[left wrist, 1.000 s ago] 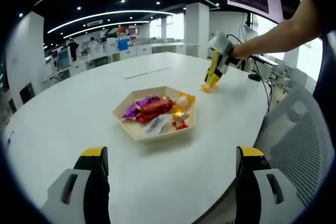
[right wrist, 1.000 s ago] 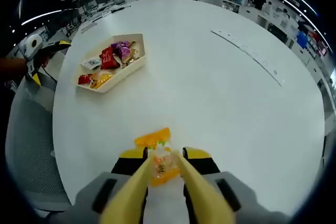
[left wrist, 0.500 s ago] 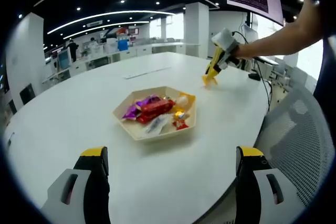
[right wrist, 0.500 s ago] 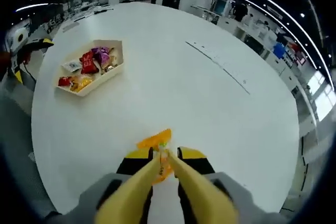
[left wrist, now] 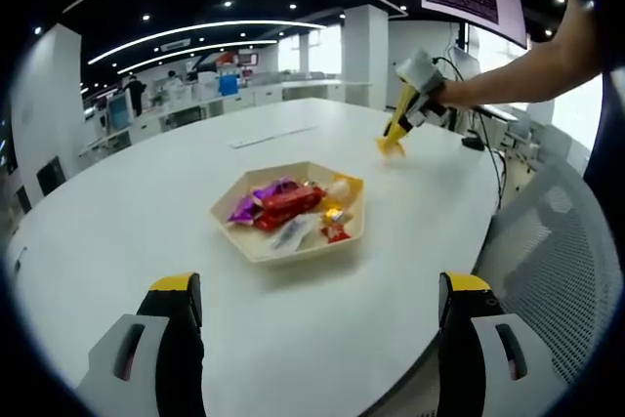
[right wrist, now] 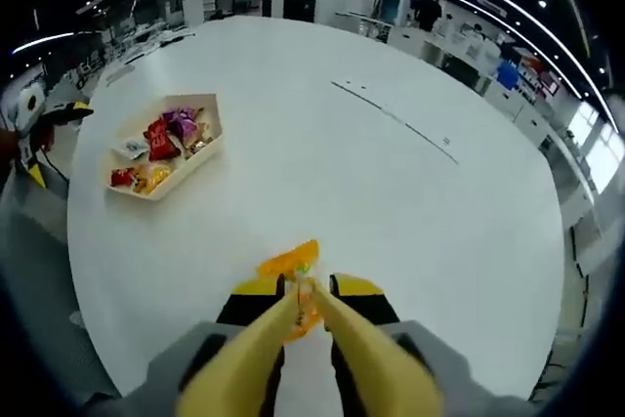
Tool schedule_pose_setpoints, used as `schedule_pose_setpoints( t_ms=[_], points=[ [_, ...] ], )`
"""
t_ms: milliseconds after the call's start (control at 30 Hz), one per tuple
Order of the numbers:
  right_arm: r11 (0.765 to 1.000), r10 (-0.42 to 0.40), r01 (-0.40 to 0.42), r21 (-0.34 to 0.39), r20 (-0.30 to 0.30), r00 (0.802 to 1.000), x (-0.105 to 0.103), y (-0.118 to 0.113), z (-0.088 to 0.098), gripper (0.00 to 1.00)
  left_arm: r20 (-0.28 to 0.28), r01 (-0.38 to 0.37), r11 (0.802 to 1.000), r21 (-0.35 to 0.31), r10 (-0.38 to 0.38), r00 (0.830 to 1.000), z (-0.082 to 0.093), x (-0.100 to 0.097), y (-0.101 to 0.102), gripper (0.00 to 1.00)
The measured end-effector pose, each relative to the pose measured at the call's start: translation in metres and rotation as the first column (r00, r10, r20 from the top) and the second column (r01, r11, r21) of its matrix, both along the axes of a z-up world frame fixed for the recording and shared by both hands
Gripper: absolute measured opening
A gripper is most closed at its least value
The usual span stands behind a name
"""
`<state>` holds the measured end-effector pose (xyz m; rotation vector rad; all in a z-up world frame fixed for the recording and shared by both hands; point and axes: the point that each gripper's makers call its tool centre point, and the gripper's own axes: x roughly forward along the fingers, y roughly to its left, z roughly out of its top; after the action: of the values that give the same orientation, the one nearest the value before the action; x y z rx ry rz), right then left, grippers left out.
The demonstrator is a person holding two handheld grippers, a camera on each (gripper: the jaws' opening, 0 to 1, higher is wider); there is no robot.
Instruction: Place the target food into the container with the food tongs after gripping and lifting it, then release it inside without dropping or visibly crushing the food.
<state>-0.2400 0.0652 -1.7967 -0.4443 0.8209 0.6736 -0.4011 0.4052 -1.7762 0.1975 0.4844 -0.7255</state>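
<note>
My right gripper is shut on yellow food tongs, and the tong tips pinch an orange snack packet just above the white table. In the left gripper view, the same right gripper holds that orange packet in the air beyond the tray. A beige hexagonal tray with several wrapped snacks sits mid-table; in the right gripper view the tray lies far left. My left gripper stands open near the table's front edge with nothing between its fingers.
A thin white strip lies on the far side of the table, also seen as a strip in the right gripper view. A grey mesh chair stands at the table's right edge. Desks and people fill the office behind.
The right gripper has risen with the tongs and the orange packet, which has left the table surface. The left gripper has stayed still and open.
</note>
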Motion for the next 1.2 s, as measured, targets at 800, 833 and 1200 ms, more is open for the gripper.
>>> schedule_pose_setpoints(
  t_ms=[800, 833, 1200],
  points=[
    [1.0, -0.018, 0.018, 0.006, 0.063, 0.998, 0.028, 0.011, 0.057, 0.17, 0.018, -0.008, 0.999, -0.052, 0.009, 1.0, 0.009, 0.002, -0.001, 0.99],
    [1.0, -0.017, 0.017, 0.003, 0.065, 0.998, 0.028, 0.011, 0.058, 0.17, 0.018, -0.009, 0.999, -0.053, 0.01, 1.0, 0.009, 0.002, -0.001, 0.99],
    [1.0, -0.018, 0.016, 0.024, 0.07, 0.997, 0.029, 0.026, 0.068, 0.17, 0.031, -0.004, 0.999, -0.05, 0.006, 1.0, 0.012, 0.001, -0.002, 0.99]
  ],
)
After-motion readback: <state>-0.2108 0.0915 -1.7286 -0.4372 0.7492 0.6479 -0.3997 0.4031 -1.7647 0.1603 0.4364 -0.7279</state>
